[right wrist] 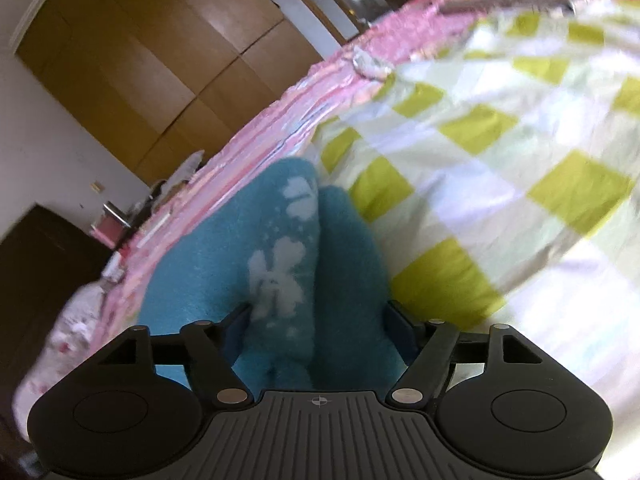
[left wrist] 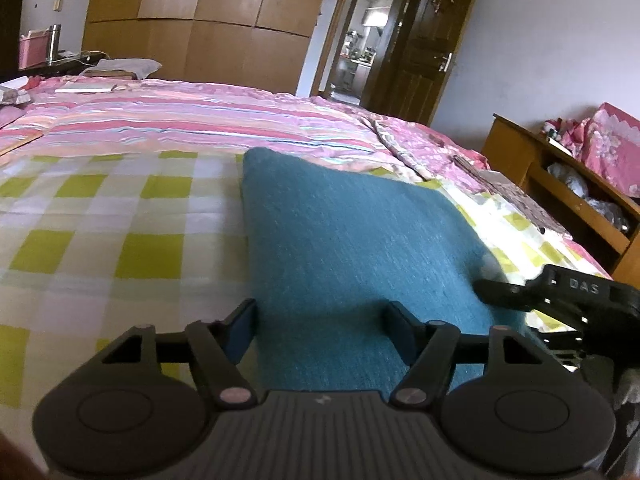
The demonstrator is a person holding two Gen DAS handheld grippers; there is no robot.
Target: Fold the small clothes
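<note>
A teal fleece garment [left wrist: 352, 232] lies on the checked bed sheet [left wrist: 100, 224]. My left gripper [left wrist: 322, 320] is open, its jaws spread over the garment's near edge. My right gripper [right wrist: 318, 320] is open too, with the teal garment [right wrist: 280, 248] bunched between its jaws; a white flower print shows on the fabric. The right gripper also shows in the left wrist view [left wrist: 496, 292] at the garment's right edge. Whether either gripper's pads touch the fabric I cannot tell.
A pink striped quilt [left wrist: 224, 116] lies across the far part of the bed. A wooden wardrobe [left wrist: 208, 20] and an open door [left wrist: 424, 52] stand behind. A wooden headboard shelf [left wrist: 560, 192] with pink pillows is at the right.
</note>
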